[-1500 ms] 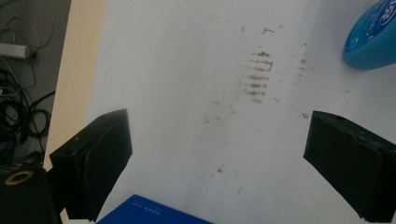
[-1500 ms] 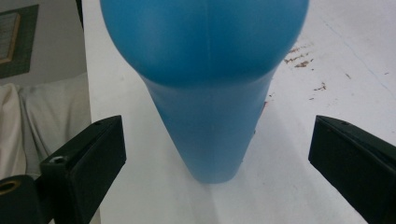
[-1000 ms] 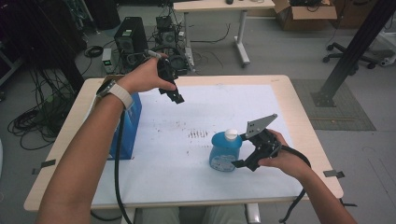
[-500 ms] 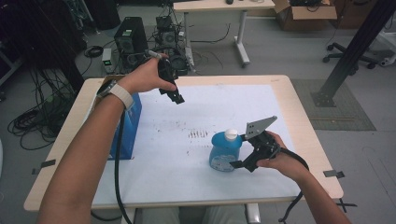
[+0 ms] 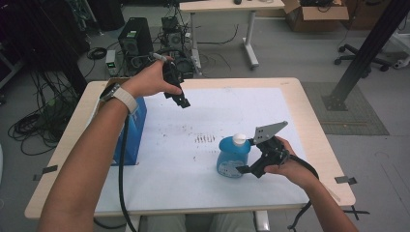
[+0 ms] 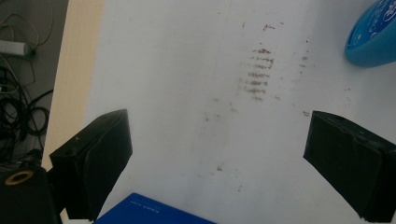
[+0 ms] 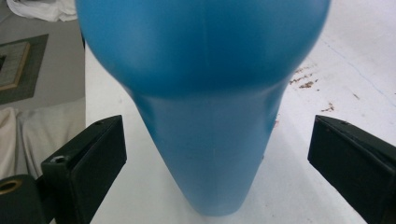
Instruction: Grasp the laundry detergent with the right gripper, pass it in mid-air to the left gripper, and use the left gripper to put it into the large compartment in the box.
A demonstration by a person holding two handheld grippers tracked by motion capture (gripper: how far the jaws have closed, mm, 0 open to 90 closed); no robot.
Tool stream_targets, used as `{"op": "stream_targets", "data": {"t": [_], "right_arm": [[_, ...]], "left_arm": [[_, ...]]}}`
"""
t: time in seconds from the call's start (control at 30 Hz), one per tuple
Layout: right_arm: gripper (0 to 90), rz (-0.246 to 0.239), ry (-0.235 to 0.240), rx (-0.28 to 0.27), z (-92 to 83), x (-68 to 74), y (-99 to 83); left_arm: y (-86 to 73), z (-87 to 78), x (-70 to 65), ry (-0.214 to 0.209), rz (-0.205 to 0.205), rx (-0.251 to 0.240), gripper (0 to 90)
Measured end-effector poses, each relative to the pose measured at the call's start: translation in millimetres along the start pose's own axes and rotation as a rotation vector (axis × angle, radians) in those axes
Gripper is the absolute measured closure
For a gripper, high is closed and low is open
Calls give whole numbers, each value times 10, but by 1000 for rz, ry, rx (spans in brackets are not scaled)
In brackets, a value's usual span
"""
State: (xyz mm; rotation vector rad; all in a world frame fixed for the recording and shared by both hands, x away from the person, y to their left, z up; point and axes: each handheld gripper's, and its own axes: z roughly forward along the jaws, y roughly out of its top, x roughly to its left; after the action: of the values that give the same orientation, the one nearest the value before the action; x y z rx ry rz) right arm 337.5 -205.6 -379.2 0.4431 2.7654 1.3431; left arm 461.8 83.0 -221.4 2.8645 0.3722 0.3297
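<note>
A squat blue bottle (image 5: 233,157) with a white cap (image 5: 239,139) stands upright on the white-covered worktop (image 5: 203,193), toward the 4 o'clock part of the surface. It bears a pale label on its front. Its rounded body tapers to a narrower section.

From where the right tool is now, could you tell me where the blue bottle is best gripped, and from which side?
Grip the blue bottle across its narrower section, which sits between the open jaws of the right tool in the right gripper view. Come in level from the person's right, as it is already lined up. The rounded bulge looks too wide and would likely slip; the bottle stands upright on the table.
</note>
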Motion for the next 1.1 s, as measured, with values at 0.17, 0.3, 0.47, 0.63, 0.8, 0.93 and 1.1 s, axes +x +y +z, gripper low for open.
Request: {"op": "stream_targets", "data": {"t": [0.17,0.3,0.47,0.63,0.8,0.93,1.1], "right_arm": [[43,0,1,-3,25,7,-10],[43,1,0,-15,43,11,-1],[43,-2,3,-16,78,21,-2],[45,-5,-3,-26,89,21,4],[56,-8,-1,-41,114,24,8],[62,-9,0,-46,145,26,0],[86,-9,2,-59,160,29,-6]], "left_arm": [[5,3,-3,-1,1,1,80],[11,14,-6,-1,2,0,80],[16,17,-6,-3,4,4,80],[7,19,-4,-2,1,2,80],[5,23,-3,-4,2,6,80],[2,20,-3,-3,1,5,80],[-3,19,1,-3,2,8,81]]}}
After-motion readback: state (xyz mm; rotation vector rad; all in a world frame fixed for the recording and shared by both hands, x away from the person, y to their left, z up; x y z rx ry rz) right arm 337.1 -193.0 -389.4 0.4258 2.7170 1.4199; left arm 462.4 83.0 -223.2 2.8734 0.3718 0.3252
